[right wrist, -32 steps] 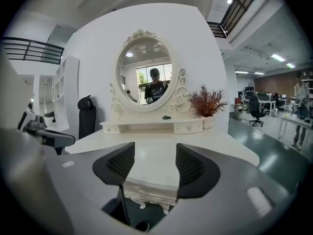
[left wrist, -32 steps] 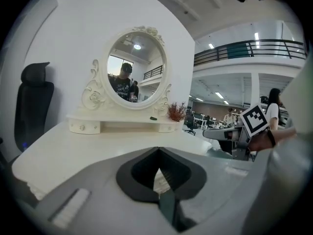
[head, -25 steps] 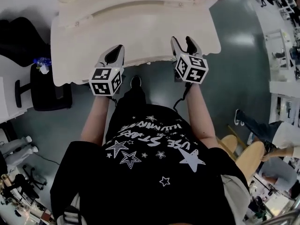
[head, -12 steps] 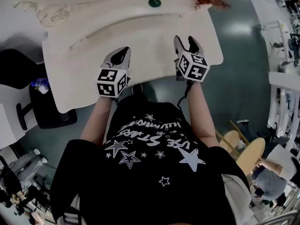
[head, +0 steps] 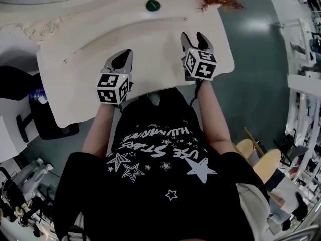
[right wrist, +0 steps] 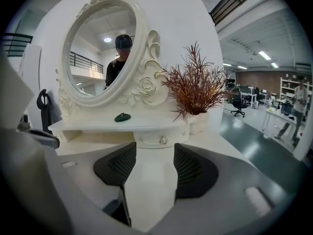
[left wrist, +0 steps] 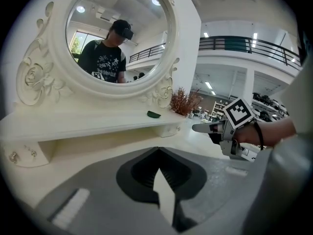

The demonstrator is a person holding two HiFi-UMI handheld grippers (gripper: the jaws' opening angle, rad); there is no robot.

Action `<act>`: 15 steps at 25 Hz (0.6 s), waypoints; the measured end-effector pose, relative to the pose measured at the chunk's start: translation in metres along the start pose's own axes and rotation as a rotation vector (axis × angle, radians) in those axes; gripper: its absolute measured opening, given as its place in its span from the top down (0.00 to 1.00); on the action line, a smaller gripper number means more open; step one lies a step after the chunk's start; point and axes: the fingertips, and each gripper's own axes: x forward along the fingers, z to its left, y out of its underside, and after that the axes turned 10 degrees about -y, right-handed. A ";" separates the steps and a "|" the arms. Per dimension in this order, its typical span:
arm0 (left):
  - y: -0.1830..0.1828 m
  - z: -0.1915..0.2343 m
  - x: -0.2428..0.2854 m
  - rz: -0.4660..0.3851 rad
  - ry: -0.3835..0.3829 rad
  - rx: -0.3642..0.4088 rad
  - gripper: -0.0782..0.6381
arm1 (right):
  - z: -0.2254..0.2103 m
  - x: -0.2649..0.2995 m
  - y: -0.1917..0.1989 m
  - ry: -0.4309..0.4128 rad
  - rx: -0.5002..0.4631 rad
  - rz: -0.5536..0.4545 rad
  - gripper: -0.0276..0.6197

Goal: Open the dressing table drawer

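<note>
Black star-printed T-shirt [head: 160, 185]; grey left gripper [head: 125, 54] and right gripper [head: 193, 37] carry marker cubes [head: 113, 88].

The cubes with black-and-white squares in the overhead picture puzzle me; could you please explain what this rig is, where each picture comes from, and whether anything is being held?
There is no robot here. A person holds a two-jaw gripper in each hand, and the marker cubes are part of those grippers. One picture comes from a camera on the person's head, looking down. The other two come from cameras riding on the grippers.

The left gripper has its tips together, and the right gripper is open. Both are empty, over the white dressing table. A small green object lies on its shelf, a reddish dried plant stands beside it, and an oval mirror rises behind.
</note>
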 end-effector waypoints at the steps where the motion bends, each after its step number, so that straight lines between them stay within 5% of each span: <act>1: -0.001 -0.001 0.003 0.003 -0.016 -0.002 0.89 | -0.004 0.005 -0.001 -0.013 0.001 0.004 0.56; 15: -0.002 -0.014 0.030 0.027 -0.193 -0.062 0.89 | -0.032 0.078 0.007 -0.133 -0.047 0.093 0.65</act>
